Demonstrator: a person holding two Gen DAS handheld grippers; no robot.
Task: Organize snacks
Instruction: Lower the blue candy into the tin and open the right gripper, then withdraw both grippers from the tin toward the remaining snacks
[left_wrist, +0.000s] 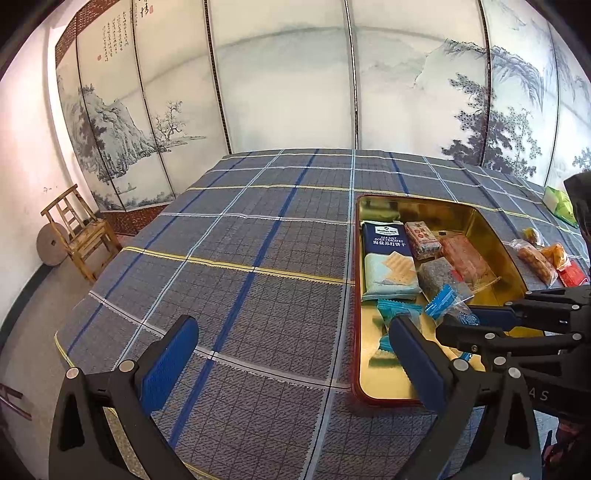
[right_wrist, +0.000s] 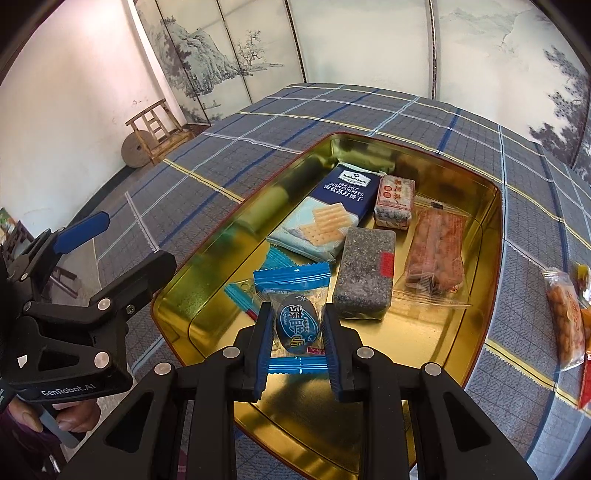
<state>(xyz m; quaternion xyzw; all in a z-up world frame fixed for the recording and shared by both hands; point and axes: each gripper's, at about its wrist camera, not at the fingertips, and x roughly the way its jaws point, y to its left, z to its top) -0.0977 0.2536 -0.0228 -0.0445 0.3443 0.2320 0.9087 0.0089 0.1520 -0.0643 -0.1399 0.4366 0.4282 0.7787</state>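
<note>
Jaws of the left gripper stand spread wide with nothing between them, above the plaid tablecloth at the near left corner of the gold tin tray. Its right finger overlaps the tray's near rim. Inside the tray lie a soda cracker pack, a red-patterned block, a grey speckled bar and a reddish clear-wrapped snack. Loose snacks sit on the cloth to the right of the tray, and the right gripper reaches in over it.

From the right wrist, the right gripper is pinching a blue-wrapped candy, held over the near end of the gold tin tray. More blue-wrapped candies lie just behind it on the tray floor, beside the grey speckled bar. A hand holds the left gripper.
</note>
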